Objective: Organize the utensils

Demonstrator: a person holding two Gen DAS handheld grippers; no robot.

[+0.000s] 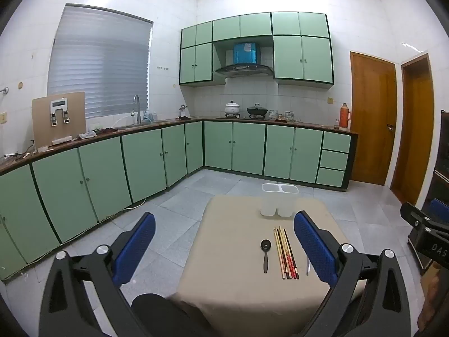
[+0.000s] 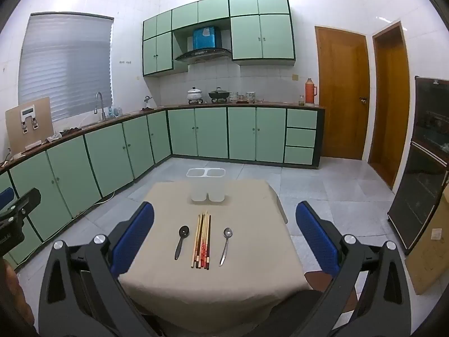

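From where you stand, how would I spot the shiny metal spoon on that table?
Find the small table with the beige cloth in the middle of the kitchen floor. A bundle of chopsticks lies at its centre, a spoon on either side. The metal spoon is to their right, silver and glinting, while the black spoon on the left is matt.
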